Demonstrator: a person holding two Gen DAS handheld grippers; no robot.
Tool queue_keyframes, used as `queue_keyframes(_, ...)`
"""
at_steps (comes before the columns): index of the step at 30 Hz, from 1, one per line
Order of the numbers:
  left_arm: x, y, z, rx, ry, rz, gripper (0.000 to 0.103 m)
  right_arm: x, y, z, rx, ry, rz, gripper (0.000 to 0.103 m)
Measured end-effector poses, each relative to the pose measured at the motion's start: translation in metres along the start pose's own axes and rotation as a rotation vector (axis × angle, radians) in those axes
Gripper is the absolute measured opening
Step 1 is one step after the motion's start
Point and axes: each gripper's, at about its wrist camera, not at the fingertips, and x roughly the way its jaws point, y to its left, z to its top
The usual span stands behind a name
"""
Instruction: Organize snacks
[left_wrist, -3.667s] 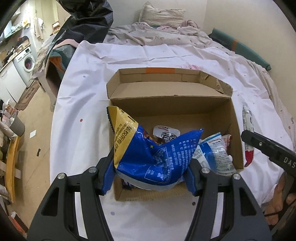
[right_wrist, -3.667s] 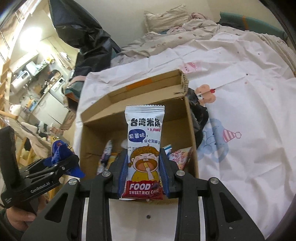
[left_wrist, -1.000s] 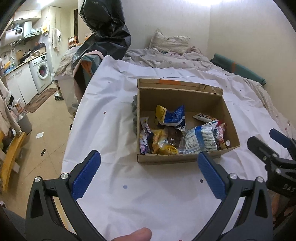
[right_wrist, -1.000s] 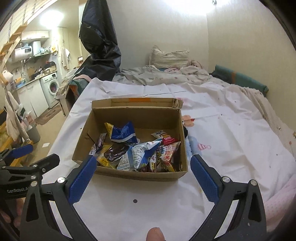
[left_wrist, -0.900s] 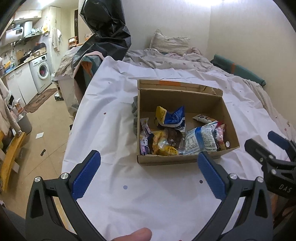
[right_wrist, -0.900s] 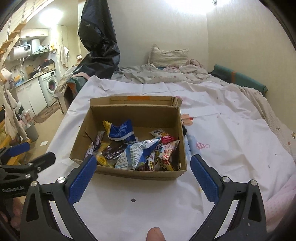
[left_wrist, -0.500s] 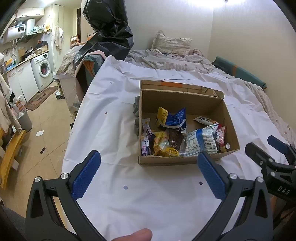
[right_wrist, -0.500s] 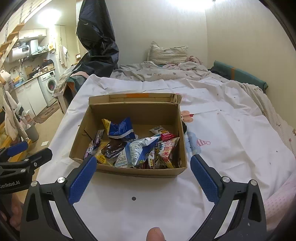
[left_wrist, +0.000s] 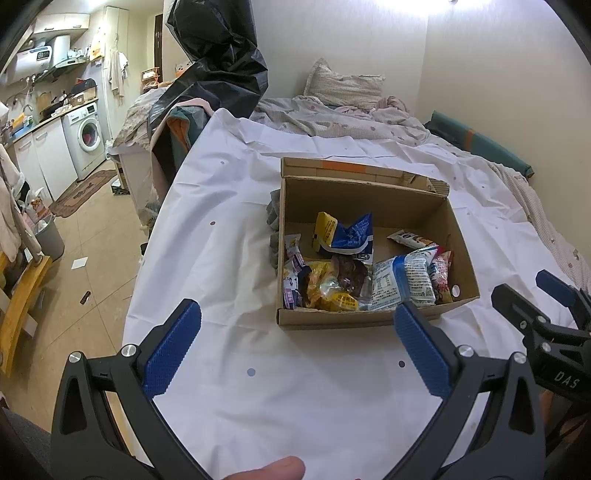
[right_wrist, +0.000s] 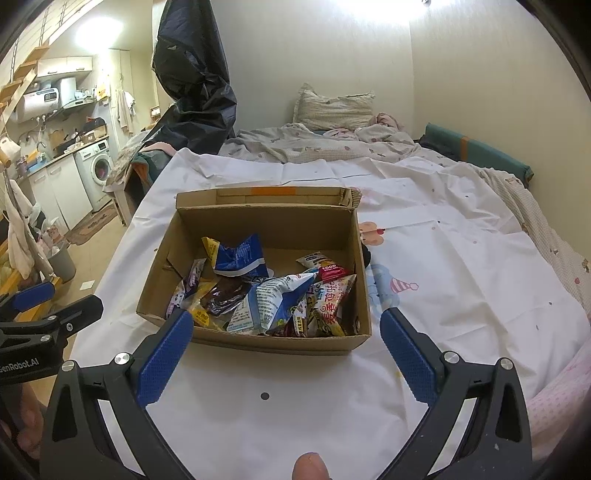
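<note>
Both grippers empty now, jaws spread wide. Left gripper (left_wrist: 297, 334) had the blue chip bag 3.7 s ago; right gripper (right_wrist: 286, 338) had the white rice-cake pack. Both packs are now let go and lie in the cardboard box (right_wrist: 258, 341), and both grippers have pulled back toward the person and sit higher, box straight ahead of each, apart from the tips.

From left gripper outward: bare white sheet (left_wrist: 229, 266) just ahead, then the box's near wall, then the snack pile. Blue chip bag (left_wrist: 349, 236) stands crumpled toward the far side of the pile; white-blue pack (left_wrist: 402, 282) lies ahead-right, near the right fingertip line. From the right gripper: rice-cake pack (right_wrist: 323, 264) lies flat, ahead-right, near the box's right wall, w/ red-yellow packs (right_wrist: 332, 299) closer in.

Over the last sec. almost no change, just a slight drift back.

Judgement: no loose snacks seen on the sheet, everything visible is boxed, so task looks done or nearly so. Dark bundle wedged outside the box's left wall, can't tell what it is.
</note>
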Motion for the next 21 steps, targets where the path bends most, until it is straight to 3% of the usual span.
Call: queue_keyframes(21, 0.0004, 0.0024, -0.0011, -0.004, 0.007, -0.001, 0.103, -0.0028, 0.0001, 0.0003, 0.002, -0.006, -0.003, 0.103)
